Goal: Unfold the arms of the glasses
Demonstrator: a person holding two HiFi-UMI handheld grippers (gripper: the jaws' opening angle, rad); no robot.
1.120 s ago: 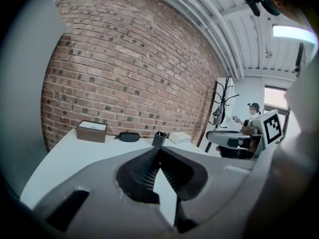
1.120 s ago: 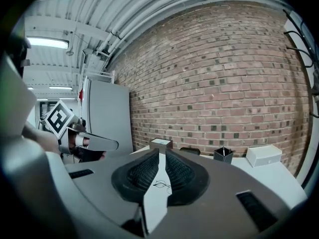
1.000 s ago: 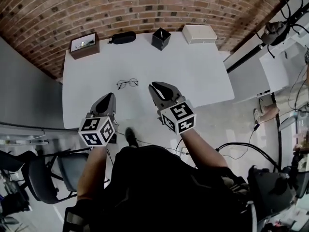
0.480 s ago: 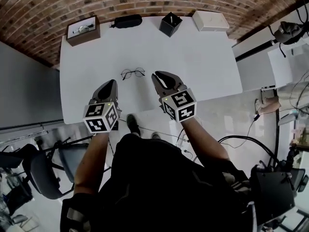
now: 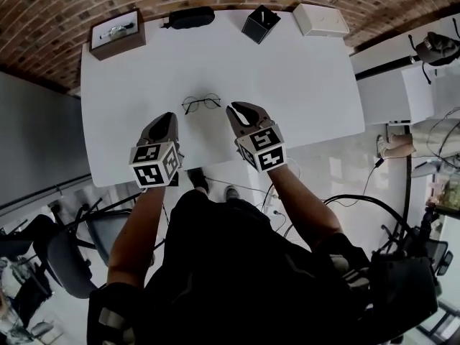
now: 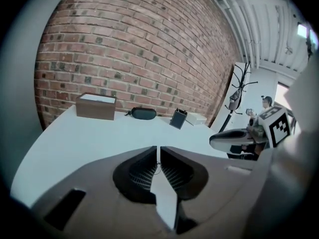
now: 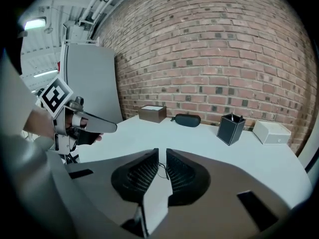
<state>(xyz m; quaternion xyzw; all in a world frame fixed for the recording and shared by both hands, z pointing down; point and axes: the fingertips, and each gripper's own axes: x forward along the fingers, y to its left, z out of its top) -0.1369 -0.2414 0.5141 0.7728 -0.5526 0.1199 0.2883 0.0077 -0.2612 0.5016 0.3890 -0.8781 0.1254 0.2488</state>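
Thin wire-rimmed round glasses (image 5: 201, 103) lie on the white table (image 5: 302, 85), a little in front of both grippers. My left gripper (image 5: 167, 117) hovers over the table's near part, just left of and behind the glasses, jaws shut and empty. My right gripper (image 5: 236, 108) sits just right of the glasses, also shut with nothing held. In the left gripper view the shut jaws (image 6: 159, 148) hide most of the glasses. In the right gripper view a bit of the wire frame (image 7: 162, 172) shows through the slit between the shut jaws (image 7: 162, 151).
Along the table's far edge by the brick wall stand a brown box (image 5: 115, 33), a black glasses case (image 5: 190, 16), a black pen holder (image 5: 260, 24) and a white box (image 5: 321, 19). A chair (image 5: 72, 257) stands at lower left, beside the person.
Both grippers have come down and forward over the table, closer to the glasses. Their jaws stayed shut.
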